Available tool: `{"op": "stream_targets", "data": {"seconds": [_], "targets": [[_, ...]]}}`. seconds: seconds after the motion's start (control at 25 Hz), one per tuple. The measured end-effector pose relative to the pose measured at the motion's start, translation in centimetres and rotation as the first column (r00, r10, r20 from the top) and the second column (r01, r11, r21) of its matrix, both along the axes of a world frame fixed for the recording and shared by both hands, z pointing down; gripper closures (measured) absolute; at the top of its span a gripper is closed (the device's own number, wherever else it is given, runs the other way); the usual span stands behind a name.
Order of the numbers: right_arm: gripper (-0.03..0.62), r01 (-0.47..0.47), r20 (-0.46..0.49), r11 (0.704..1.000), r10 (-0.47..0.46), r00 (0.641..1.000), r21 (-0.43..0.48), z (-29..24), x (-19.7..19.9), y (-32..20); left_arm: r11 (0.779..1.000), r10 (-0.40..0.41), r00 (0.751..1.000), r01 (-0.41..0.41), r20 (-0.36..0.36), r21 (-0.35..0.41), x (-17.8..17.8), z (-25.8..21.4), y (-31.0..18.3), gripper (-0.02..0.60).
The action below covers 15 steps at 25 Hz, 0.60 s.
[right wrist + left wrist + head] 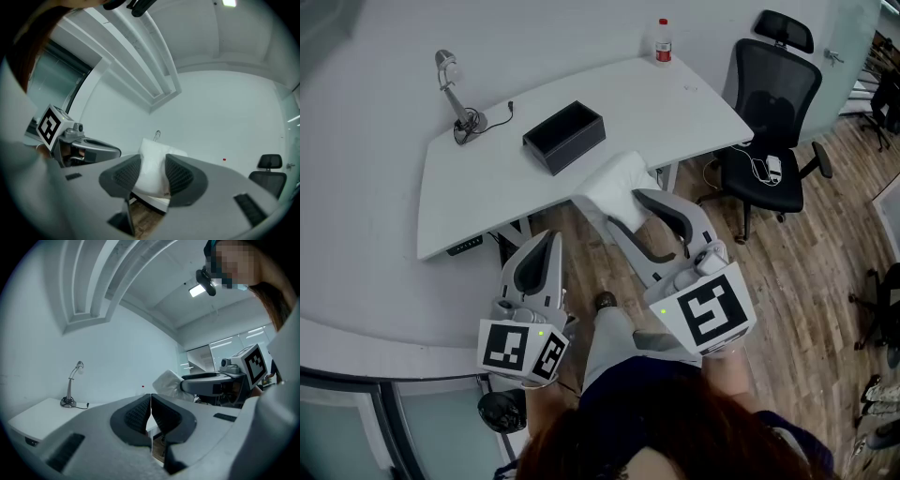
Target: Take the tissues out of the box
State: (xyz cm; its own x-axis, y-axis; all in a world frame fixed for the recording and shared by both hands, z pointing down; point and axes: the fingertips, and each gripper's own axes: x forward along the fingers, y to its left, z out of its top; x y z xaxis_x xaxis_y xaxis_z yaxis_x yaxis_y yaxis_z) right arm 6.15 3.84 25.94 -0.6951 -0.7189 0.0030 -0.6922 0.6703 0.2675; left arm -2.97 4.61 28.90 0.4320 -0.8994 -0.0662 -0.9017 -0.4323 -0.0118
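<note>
Right gripper (152, 165): jaws partly apart, pads pressing both sides of the white tissue pack (614, 180) | tissue pack: outside the black box (565, 134), held at the white table's (675, 103) near edge | left gripper (150, 399): jaws together, nothing between them.

Bare white desk (483, 202) lies left and in front of the black box (564, 134), hemmed by a desk lamp (468, 119) at left, a bottle (663, 41) behind, an office chair (769, 103) right

A lamp (454, 92) stood at the desk's (487, 197) far-left corner, a red-capped bottle (663, 42) at its far-right corner, a black chair (771, 112) off its right edge.
</note>
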Motion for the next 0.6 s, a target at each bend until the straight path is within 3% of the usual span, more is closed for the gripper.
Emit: {"op": "stream_targets", "data": {"seconds": [0.6], "targets": [[0.417,-0.012,0.019,1.0,0.012,1.0,-0.012,0.2,1.0,0.3,1.0,0.023,1.0,-0.023,0.014,0.013,1.0,-0.4,-0.3,0.56]]}}
